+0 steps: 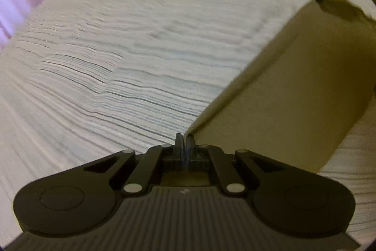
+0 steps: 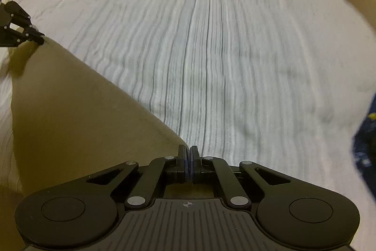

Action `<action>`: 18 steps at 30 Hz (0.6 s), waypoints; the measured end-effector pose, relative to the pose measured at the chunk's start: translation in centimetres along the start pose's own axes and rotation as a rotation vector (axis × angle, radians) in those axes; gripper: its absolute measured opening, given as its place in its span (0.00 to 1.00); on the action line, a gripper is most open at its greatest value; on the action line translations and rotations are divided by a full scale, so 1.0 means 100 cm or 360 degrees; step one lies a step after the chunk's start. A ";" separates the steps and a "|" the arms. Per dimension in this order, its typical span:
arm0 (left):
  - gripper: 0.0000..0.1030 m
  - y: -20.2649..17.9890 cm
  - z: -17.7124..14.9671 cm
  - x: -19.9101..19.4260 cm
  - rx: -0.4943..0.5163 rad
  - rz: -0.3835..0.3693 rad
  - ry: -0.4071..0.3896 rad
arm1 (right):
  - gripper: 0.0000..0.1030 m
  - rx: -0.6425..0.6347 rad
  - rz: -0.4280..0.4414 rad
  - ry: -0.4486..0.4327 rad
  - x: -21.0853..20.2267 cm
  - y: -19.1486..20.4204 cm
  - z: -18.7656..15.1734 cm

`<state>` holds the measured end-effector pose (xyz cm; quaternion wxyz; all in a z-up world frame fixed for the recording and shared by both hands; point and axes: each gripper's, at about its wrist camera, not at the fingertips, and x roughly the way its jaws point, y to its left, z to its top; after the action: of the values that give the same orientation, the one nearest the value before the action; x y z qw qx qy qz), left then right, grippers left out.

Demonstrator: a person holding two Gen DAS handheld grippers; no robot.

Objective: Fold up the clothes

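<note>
Left wrist view: the left gripper (image 1: 184, 141) is pinching a corner of the olive-tan garment (image 1: 282, 91), which lies on the white ribbed bedspread (image 1: 141, 39). Right wrist view: the right gripper (image 2: 188, 152) is clamped on the opposite corner, garment (image 2: 82, 109) stretching left over the bedspread (image 2: 235, 51).

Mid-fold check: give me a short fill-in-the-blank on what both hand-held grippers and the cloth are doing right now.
1. The left hand-held gripper is shut on a corner of the ____-coloured garment.
2. The right hand-held gripper has its jaws ____.
3. The garment lies on a ribbed ____ bedspread.
4. Each gripper grips the garment at a ____.

Missing words: olive; shut; white; corner
</note>
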<state>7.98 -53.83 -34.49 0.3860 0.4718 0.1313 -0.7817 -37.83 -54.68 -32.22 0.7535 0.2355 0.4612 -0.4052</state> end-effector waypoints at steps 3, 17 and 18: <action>0.01 -0.019 -0.013 -0.045 -0.0105 0.0077 -0.0099 | 0.01 -0.0066 -0.0111 -0.0134 -0.043 0.026 -0.015; 0.02 -0.201 -0.117 -0.156 -0.0729 0.0089 0.0017 | 0.00 0.0633 -0.0189 0.0092 -0.143 0.113 -0.173; 0.03 -0.205 -0.115 -0.152 -0.0740 0.0106 0.0030 | 0.00 0.0698 -0.0167 0.0092 -0.140 0.105 -0.170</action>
<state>4.32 -26.30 -30.94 0.5086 0.3815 0.2957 -0.7130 -41.11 -30.94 -27.91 0.6487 0.3808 0.3951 -0.5273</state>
